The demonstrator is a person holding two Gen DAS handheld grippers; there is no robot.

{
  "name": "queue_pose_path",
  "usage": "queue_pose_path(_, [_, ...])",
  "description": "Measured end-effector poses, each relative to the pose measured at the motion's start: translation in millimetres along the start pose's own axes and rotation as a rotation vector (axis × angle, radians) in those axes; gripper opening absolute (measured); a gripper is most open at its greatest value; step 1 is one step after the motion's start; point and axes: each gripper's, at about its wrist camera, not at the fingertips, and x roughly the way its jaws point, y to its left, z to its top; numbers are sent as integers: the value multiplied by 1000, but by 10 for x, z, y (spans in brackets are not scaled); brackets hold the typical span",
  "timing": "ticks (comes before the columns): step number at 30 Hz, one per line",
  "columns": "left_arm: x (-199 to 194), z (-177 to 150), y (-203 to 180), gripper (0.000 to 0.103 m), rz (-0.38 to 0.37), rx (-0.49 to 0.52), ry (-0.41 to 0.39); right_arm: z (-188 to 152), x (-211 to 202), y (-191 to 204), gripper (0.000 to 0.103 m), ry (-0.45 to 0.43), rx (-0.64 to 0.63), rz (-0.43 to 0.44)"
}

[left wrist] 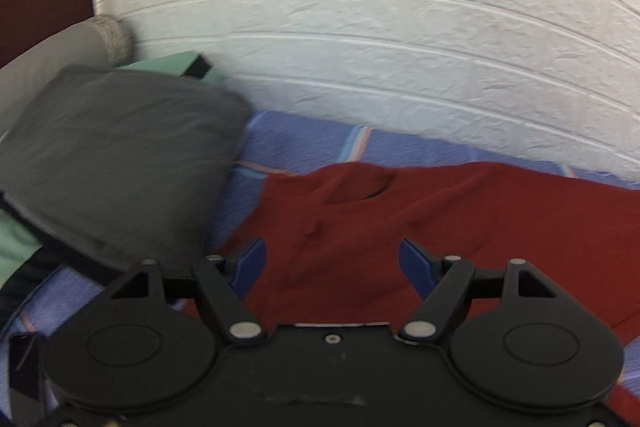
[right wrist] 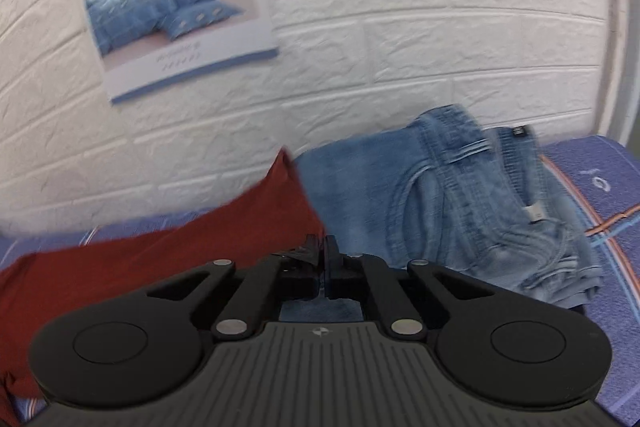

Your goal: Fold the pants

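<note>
Red pants [left wrist: 420,227] spread flat on the bed [left wrist: 304,143], far edge near the white wall [left wrist: 380,27]. Left gripper [left wrist: 332,259] above them, fingers wide apart, holding nothing. Right gripper [right wrist: 323,251] fingers closed, pinching red cloth edge. Dark pillow [left wrist: 120,155] crowding left; folded jeans [right wrist: 460,211] crowding right.

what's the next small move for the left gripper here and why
Probably lower the open left gripper onto the dark red pants and close on the fabric. Its blue fingers sit spread above the cloth, holding nothing, while the right gripper looks shut at the red pants' edge beside the folded blue jeans. A fold likely needs both ends held.
</note>
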Motion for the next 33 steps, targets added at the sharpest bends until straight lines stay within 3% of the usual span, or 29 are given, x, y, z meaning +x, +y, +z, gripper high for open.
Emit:
queue_pose_path(4, [39,-19,212,74,28,-32,18,-43,15,-119,0,30,15,-37])
queue_pose_path(9, [89,69,147,74,5,5,16,-80,97,-72,3,60,44,-89])
queue_pose_path(11, [92,142,133,74,-8,37,1,-57,111,-43,10,86,35,-88])
queue_pose_path(14, [25,236,64,77,-9,86,-29,-16,-43,-9,51,55,38,-81])
queue_pose_path(16, [-9,285,48,77,-9,107,-41,28,-199,54,69,3,17,-76])
queue_pose_path(18, [-6,368,6,78,-12,129,-49,78,-334,164,72,-39,-20,-49])
queue_pose_path(21, [2,488,-83,79,-26,181,-54,137,-464,396,80,-64,-78,56])
queue_pose_path(24, [-31,616,-165,84,-57,222,-51,187,-491,688,93,-63,-145,161])
queue_pose_path(25, [-45,662,-182,90,-63,232,-56,194,-477,788,95,-65,-173,182])
queue_pose_path(33, [87,881,-285,90,-90,335,-52,253,-180,1380,100,-23,-302,273])
